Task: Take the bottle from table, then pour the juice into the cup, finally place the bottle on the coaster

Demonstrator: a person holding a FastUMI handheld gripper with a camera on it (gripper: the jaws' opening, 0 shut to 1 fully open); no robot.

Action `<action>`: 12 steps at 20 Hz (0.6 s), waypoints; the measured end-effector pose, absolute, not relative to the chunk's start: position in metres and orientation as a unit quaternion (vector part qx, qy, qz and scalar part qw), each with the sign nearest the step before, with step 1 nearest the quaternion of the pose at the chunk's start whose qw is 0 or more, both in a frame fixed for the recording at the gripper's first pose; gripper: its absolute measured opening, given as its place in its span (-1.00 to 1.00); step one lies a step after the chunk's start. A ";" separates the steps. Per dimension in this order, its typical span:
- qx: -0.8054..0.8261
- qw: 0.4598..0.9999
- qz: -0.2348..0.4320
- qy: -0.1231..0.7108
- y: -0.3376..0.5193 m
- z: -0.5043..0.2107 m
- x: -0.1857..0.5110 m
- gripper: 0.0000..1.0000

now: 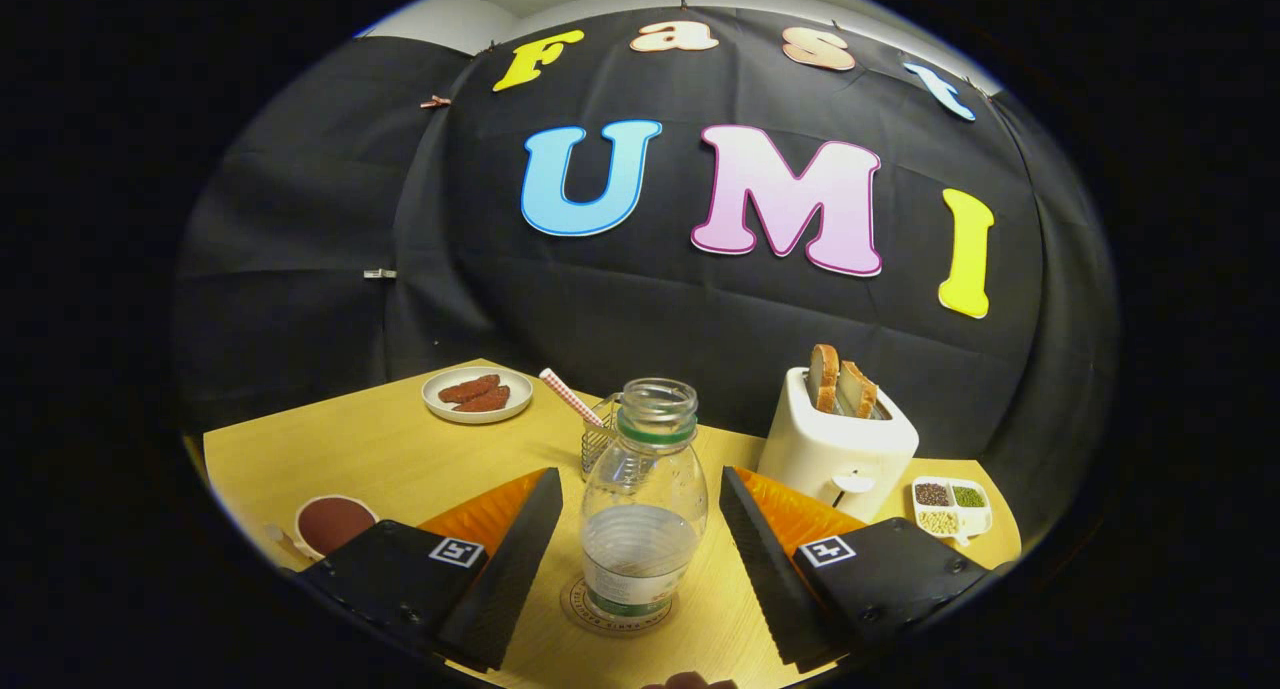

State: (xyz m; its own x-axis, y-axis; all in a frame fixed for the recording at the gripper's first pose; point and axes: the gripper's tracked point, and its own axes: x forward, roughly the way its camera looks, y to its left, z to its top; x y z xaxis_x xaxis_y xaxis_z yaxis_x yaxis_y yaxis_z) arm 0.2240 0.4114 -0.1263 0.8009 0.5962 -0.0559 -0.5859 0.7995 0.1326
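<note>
Between the spread fingers of the gripper (633,529), the bottle (643,504) stood on the coaster (585,609), untouched; placing looked done, next just back straight out

Clear bottle (643,499) with green neck band, white-green label; red-white checked straw (570,397); white toaster (838,449), tan bread (840,381); white plate (477,395), reddish-brown pieces; yellow wood-grain table (400,459).

Wooden table (400,449) carries coaster (580,609) under bottle (643,509), toaster (838,449), plate (477,396), seed dish (951,507), wire holder (597,444).
</note>
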 end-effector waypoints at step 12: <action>0.033 0.966 0.255 -0.013 0.326 -0.014 0.164 0.95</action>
State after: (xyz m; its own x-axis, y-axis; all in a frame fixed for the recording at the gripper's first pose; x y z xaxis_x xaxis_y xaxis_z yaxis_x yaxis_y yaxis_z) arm 0.1641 0.3265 -0.0144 0.8694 0.4923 0.0419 -0.4940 0.8676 0.0569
